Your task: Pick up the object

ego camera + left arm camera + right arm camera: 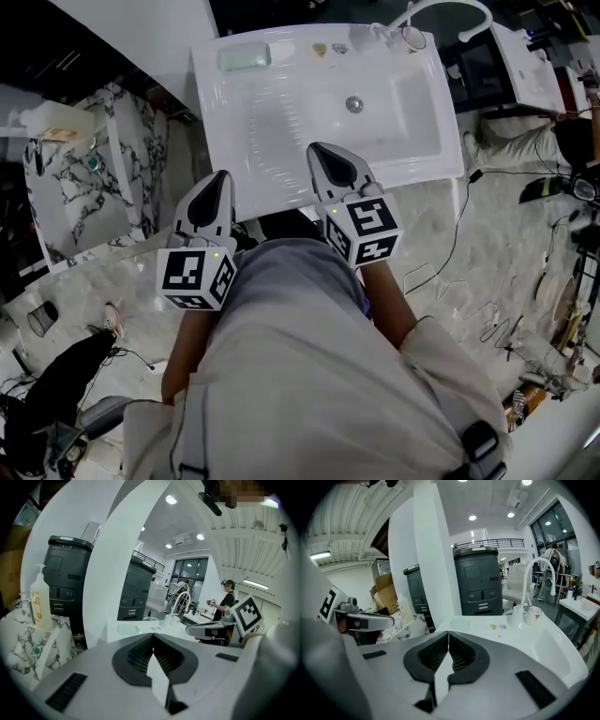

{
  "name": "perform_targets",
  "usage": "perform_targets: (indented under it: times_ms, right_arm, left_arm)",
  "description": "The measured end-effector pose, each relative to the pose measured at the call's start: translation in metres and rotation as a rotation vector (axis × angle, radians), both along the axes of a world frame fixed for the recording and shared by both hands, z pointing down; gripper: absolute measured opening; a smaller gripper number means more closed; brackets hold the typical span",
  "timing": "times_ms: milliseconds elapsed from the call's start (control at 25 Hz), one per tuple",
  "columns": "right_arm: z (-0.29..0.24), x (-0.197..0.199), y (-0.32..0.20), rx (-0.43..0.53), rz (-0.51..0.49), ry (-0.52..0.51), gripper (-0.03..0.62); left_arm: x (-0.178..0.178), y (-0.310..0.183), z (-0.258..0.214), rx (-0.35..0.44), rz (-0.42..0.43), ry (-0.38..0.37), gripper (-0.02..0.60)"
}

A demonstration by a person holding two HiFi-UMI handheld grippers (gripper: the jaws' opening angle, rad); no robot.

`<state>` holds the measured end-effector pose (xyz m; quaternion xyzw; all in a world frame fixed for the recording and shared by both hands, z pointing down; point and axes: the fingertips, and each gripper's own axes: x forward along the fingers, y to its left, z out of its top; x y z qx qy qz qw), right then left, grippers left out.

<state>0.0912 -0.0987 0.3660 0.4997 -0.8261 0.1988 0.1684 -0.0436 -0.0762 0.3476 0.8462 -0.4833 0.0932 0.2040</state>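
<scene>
A white sink [281,159] stands in front of me. On its back ledge lie a pale green bar [244,58], a small yellow piece [321,50] and a small grey piece [339,48]. Two cups [389,36] stand by the curved tap [450,11]. My left gripper [221,178] is shut and empty, just short of the sink's near rim. My right gripper [319,150] is shut and empty too, with its tip over the near rim. The right gripper view shows its jaws [448,633] meeting, with the green bar [460,624] beyond. In the left gripper view the jaws [153,634] also meet.
A marble-patterned stand [94,178] with a bottle [40,604] is left of the sink. Dark grey machines [480,581] stand behind it. Cables [450,272] trail over the floor at the right, near a person [525,141]. A shoe [112,319] lies at the lower left.
</scene>
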Motion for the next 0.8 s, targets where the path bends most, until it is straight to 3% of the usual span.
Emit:
perform_targets:
  times_ms: [800]
  right_arm:
    - [0.021,0.002,-0.055,-0.004,-0.153,-0.006,0.012]
  left_arm:
    - [0.020,-0.033,0.019,-0.026,-0.087,-0.009,0.006]
